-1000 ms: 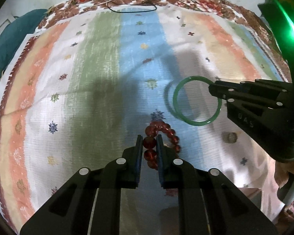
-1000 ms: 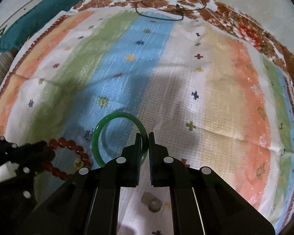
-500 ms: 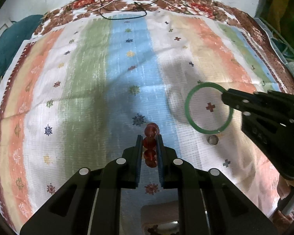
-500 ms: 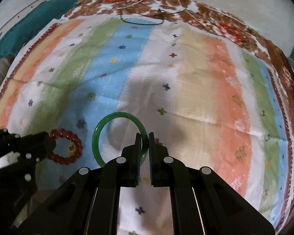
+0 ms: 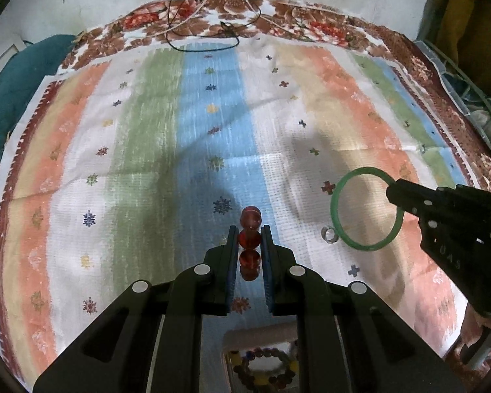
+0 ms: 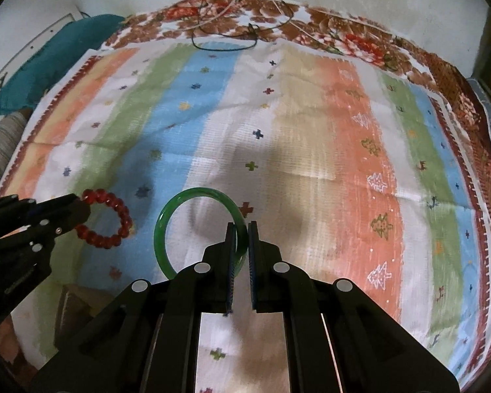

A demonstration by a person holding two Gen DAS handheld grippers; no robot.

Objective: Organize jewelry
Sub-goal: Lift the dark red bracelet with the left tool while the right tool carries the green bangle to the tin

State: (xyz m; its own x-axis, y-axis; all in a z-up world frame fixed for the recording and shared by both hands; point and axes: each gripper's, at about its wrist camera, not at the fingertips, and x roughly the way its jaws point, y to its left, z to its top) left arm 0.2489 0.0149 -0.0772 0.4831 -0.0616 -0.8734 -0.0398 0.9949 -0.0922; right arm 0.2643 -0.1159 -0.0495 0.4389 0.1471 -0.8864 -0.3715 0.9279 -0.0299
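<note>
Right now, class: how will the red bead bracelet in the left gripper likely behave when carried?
The red bead bracelet probably flexes and swings, since only a few beads sit between the left gripper fingers. Its glossy round beads may slip or roll.

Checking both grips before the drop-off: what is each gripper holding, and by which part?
Left gripper clamps the red bead bracelet by beads on one side. Right gripper pinches the green bangle by its rim.
</note>
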